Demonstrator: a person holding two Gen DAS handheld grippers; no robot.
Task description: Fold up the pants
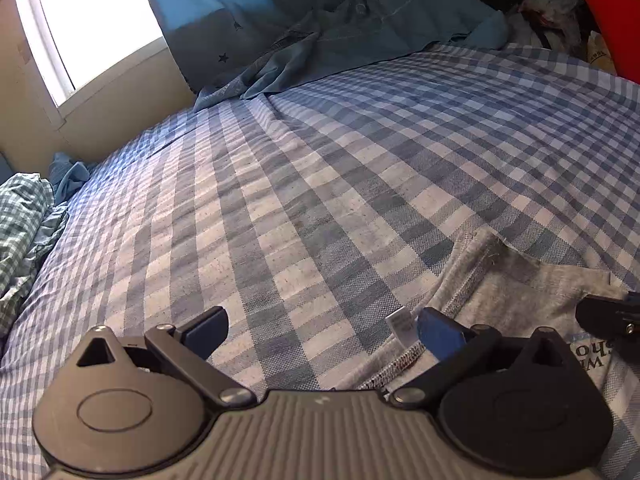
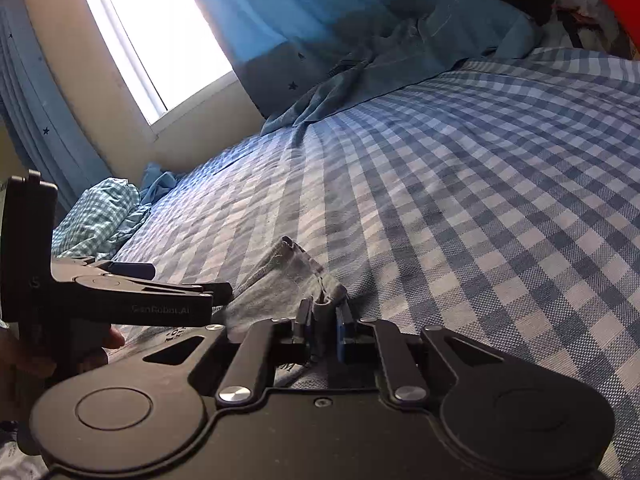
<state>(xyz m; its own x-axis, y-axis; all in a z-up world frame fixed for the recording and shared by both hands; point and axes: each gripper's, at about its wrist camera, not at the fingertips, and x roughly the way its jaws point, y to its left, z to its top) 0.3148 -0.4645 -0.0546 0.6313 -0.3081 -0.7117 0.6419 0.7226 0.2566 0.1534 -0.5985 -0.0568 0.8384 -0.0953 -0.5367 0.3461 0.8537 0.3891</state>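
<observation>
Right gripper (image 2: 323, 322) pinches grey pants (image 2: 280, 280); left gripper (image 1: 320, 330), marked "GenRobot.AI", gapes empty

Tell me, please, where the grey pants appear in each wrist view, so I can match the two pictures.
Left wrist view: grey pants at lower right, beside the open left claw.
Right wrist view: lower centre, a fold pinched in the right claw.
Shared landmark: the bright window at upper left.
</observation>
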